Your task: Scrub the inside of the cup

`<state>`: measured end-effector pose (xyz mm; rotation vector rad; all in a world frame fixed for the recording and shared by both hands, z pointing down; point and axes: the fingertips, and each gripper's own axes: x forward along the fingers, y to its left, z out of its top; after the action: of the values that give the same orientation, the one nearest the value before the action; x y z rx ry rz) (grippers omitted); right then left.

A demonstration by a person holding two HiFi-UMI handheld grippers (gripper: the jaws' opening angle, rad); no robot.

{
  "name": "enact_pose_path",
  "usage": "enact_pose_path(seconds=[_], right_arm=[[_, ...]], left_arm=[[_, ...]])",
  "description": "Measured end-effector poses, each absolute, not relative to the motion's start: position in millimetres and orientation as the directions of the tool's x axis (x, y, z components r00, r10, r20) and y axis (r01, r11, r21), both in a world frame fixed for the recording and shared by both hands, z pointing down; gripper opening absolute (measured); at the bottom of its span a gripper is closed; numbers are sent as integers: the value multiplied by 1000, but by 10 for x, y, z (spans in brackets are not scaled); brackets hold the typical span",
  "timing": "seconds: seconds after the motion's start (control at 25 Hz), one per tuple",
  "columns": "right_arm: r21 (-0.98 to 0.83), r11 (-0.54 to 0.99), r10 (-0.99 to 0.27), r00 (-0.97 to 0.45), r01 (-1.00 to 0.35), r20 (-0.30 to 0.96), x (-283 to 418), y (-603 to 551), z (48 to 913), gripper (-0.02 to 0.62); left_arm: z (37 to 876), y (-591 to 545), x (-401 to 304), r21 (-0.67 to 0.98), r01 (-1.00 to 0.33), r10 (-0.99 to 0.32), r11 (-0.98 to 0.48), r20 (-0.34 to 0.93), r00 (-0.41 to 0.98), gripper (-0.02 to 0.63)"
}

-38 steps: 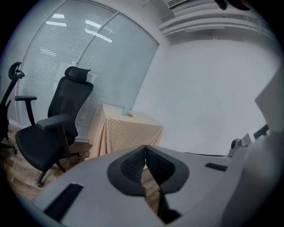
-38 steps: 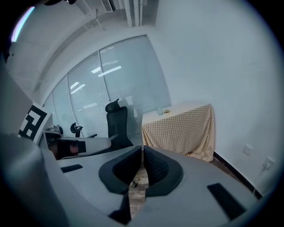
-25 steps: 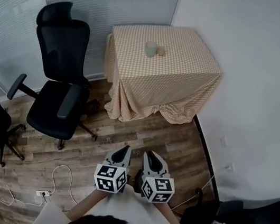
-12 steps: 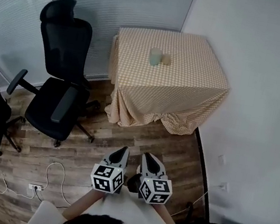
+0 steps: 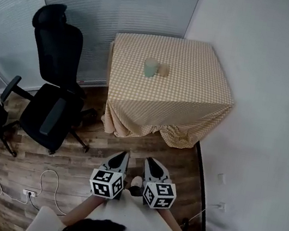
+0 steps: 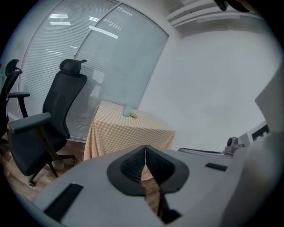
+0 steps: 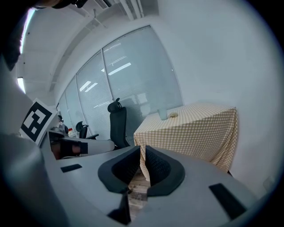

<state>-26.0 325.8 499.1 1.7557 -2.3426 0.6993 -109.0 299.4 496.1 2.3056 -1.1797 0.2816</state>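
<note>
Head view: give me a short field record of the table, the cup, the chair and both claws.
table: draped in checked cloth, in the room's corner
cup: pale green, upright on the table, far from both claws
small tan object: beside the cup
office chair: black, left of the table
left claw: shut, empty
right claw: shut, empty
scrubbing: not begun

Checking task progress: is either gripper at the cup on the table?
No: the left gripper and right gripper hang over the wood floor, well short of the cup on the table.
</note>
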Motion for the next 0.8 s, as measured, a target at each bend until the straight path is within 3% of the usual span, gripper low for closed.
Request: enact_pose_path(seconds=[0.8], right_arm=[[-290, 298, -846, -393, -909, 361, 238, 2619, 4934, 38]], left_arm=[[4838, 2346, -373, 346, -780, -689, -522, 369, 624, 11]])
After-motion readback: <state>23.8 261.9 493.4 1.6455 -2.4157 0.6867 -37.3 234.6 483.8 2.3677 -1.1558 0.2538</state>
